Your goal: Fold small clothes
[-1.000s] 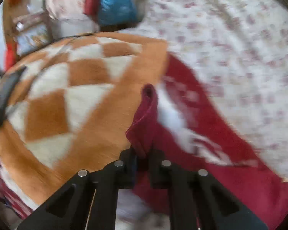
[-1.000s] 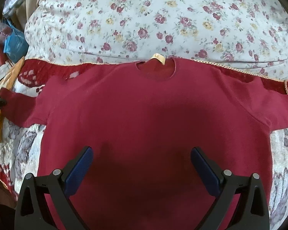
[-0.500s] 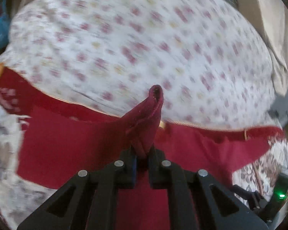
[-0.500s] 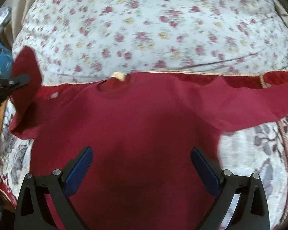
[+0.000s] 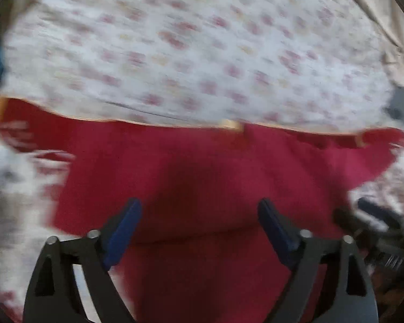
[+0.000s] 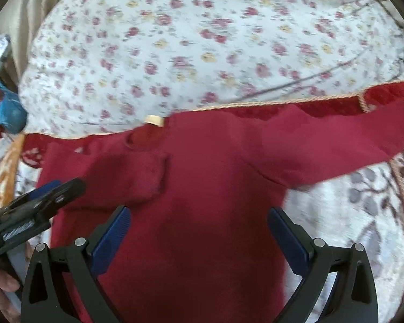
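Red sweater (image 6: pixel 202 188) spread flat on the bed, both grippers hovering over its body.

The sweater lies chest-up, collar tag at the far edge by the floral quilt (image 6: pixel 202 40); its left sleeve (image 6: pixel 137 177) is folded in across the chest, the right sleeve (image 6: pixel 336 145) stretches out to the right. The left gripper (image 5: pixel 199 231) has just been opening — its jaws stand wide with nothing between them, above the sweater's lower middle. The right gripper (image 6: pixel 199 239) is spread wide too, empty, over the near hem; the patterned bedspread (image 6: pixel 350 215) shows beside the sweater at right.
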Available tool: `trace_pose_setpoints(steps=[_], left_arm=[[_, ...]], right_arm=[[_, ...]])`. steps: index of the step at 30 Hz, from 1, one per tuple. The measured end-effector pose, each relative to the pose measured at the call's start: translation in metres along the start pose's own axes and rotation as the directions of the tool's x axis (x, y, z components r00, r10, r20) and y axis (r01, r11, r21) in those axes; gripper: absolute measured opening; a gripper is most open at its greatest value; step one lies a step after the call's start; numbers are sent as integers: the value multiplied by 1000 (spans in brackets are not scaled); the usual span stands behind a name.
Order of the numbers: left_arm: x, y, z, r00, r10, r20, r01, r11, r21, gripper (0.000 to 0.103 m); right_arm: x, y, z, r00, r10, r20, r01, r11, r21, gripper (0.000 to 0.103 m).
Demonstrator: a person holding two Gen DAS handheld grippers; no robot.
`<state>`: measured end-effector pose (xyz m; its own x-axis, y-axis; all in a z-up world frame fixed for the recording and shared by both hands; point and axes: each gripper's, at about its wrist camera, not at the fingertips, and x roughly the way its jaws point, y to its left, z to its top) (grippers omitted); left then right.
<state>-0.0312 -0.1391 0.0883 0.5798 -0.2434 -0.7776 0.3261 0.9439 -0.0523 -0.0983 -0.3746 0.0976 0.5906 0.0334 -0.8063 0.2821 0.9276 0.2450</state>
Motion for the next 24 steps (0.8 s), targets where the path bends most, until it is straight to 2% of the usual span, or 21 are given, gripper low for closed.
trace_pose_setpoints(steps=[1, 3, 5, 7, 9, 11, 14, 17, 20, 24], left_arm=[[-7, 15, -1, 999, 35, 19, -35, 999, -22, 90], [-17, 49, -7, 995, 86, 55, -80, 992, -99, 91], [-16, 84, -13, 986, 146, 79, -128, 972, -197, 95], [-2, 110, -18, 976, 214, 37, -198, 947, -255, 95], [8, 135, -19, 974, 228, -12, -221, 929, -296, 95], [6, 147, -18, 972, 233, -7, -222, 917, -331, 95], [-4, 160, -15, 973, 229, 19, -205, 903, -377, 95], [-6, 159, -13, 971, 237, 32, -209, 906, -369, 95], [-1, 149, -11, 975, 221, 32, -197, 917, -346, 95], [12, 125, -8, 978, 208, 17, -196, 941, -277, 95]], right_arm=[[4, 5, 0, 1000, 6, -1, -6, 1000, -14, 101], [21, 23, 3, 1000, 15, -20, -17, 997, -69, 92], [40, 33, 6, 1000, 3, -27, -6, 995, -98, 85], [62, 38, 13, 999, -28, -43, 24, 995, -101, 73], [87, 41, 20, 997, -44, -68, 37, 995, -98, 44], [104, 43, 22, 994, -44, -96, 34, 994, -101, 24], [101, 50, 31, 995, -49, -87, 36, 989, -142, 6], [67, 44, 46, 1000, -29, 2, 29, 987, -159, 6], [38, 21, 58, 990, -111, 90, 123, 983, -134, 6], [49, -13, 58, 982, -182, 49, 185, 980, -75, 6]])
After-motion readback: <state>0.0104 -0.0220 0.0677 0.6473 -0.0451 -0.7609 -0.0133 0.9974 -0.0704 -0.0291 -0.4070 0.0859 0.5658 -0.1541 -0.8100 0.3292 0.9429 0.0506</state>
